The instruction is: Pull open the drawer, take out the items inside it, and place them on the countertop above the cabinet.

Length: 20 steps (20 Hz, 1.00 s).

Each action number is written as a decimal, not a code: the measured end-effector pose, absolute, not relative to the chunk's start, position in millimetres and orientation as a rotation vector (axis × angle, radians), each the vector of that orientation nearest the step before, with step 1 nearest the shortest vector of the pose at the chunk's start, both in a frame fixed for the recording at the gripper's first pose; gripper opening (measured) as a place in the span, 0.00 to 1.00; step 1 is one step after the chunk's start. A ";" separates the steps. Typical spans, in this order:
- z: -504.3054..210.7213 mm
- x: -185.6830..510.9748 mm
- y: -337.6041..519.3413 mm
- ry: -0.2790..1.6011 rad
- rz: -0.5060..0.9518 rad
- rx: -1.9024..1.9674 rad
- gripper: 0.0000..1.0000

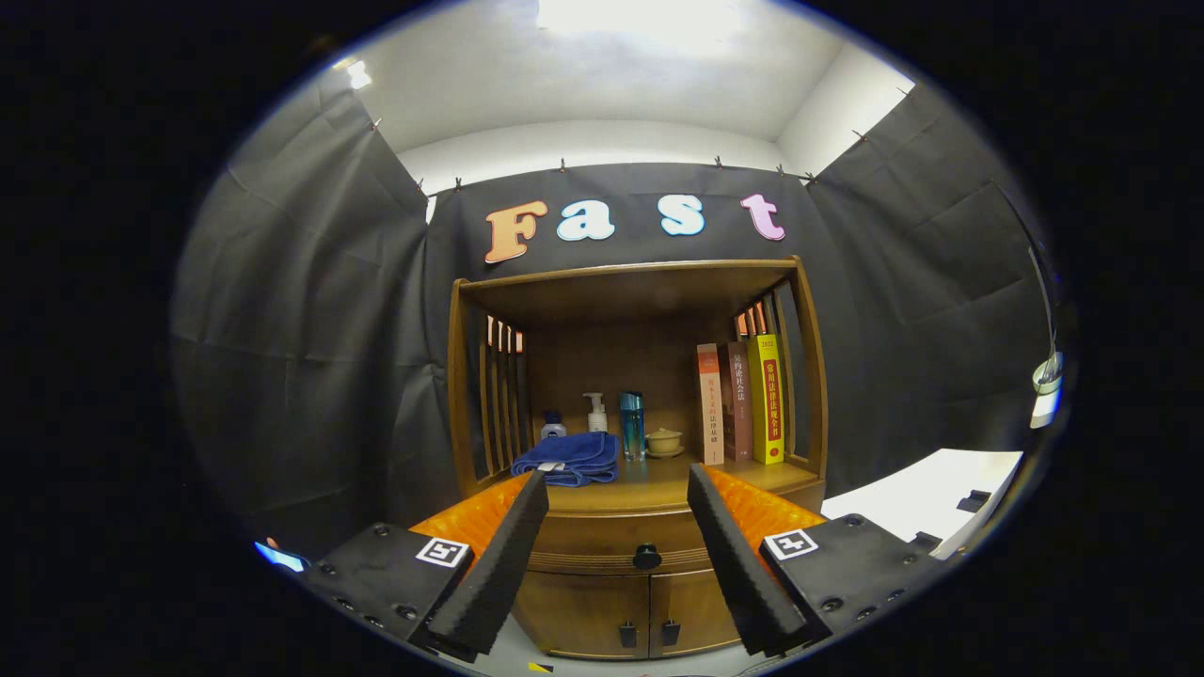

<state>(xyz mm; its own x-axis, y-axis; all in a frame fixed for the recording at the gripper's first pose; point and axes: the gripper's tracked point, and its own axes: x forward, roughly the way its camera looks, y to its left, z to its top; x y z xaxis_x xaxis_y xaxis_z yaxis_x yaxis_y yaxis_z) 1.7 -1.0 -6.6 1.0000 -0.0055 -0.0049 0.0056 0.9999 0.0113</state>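
A small wooden cabinet (pixel 632 395) stands ahead against the booth wall. Its drawer (pixel 602 541) looks shut, with a dark round knob (pixel 646 557) at its middle, and its contents are hidden. The countertop (pixel 658 480) lies just above the drawer. My gripper (pixel 618 489) is open, held some way back from the cabinet. The knob shows between the two fingers (pixel 499 564), lower than their tips.
On the countertop lie a folded blue towel (pixel 567 458), a small bottle (pixel 553 426), a pump bottle (pixel 595 412), a teal bottle (pixel 631 425), a lidded cup (pixel 664 440) and three upright books (pixel 739 402). Two lower doors (pixel 616 616) sit under the drawer. A white surface (pixel 926 503) lies to the right.
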 end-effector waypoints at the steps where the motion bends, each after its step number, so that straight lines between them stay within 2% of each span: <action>1: -6.4 2.3 -0.2 0.005 -0.005 0.011 0.98; 15: -19.3 22.0 -9.3 -0.007 -0.018 -0.012 0.98; 20: -70.3 47.6 -19.9 0.038 -0.023 -0.043 0.98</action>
<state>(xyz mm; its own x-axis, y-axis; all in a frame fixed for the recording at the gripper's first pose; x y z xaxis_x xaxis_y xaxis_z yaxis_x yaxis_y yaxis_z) 47.6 -19.9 -70.3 0.9990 -0.0239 -0.0380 0.0223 0.9988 -0.0430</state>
